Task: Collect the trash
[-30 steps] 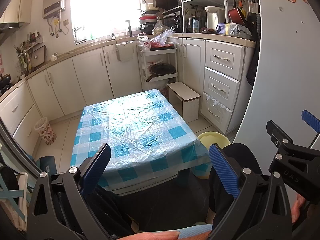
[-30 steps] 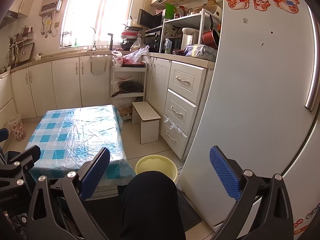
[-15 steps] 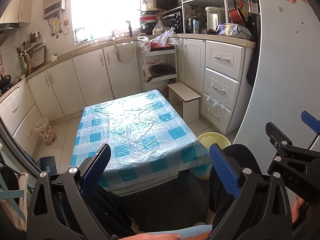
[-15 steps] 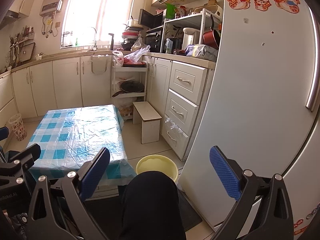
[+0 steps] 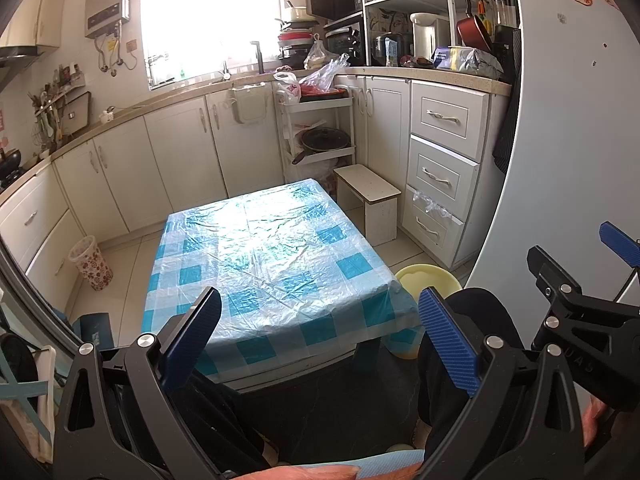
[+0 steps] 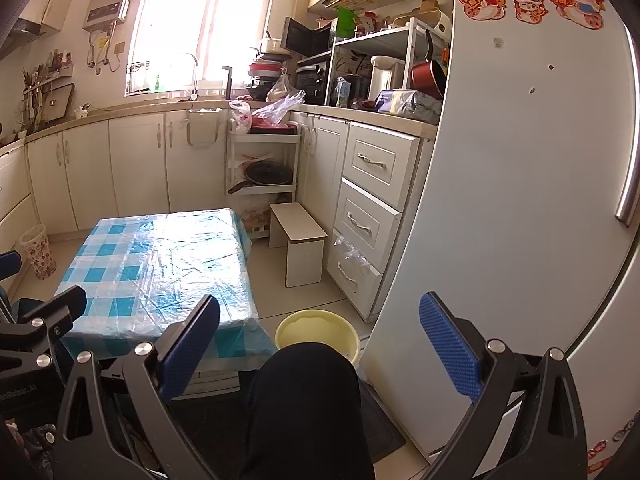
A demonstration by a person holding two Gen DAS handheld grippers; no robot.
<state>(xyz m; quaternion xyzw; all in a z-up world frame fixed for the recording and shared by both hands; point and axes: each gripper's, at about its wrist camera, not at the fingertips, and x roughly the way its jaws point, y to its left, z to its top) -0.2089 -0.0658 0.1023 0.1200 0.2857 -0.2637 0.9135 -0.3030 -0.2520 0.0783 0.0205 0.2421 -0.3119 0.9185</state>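
Note:
My left gripper (image 5: 320,340) is open and empty, held above the near edge of a low table with a blue-and-white checked plastic cover (image 5: 264,256). My right gripper (image 6: 320,344) is open and empty, over the person's dark-trousered knee (image 6: 308,392), and it also shows at the right of the left wrist view (image 5: 580,312). A yellow bucket (image 6: 316,332) stands on the floor by the table's right corner; it also shows in the left wrist view (image 5: 428,276). A small patterned waste basket (image 5: 90,262) stands by the left cabinets. No loose trash shows on the table.
A white fridge (image 6: 520,200) fills the right side. White drawers (image 6: 372,216) and a small stool (image 6: 300,248) stand behind the bucket. A white trolley (image 5: 320,132) with bags and a pan sits at the back. Cabinets line the back and left walls.

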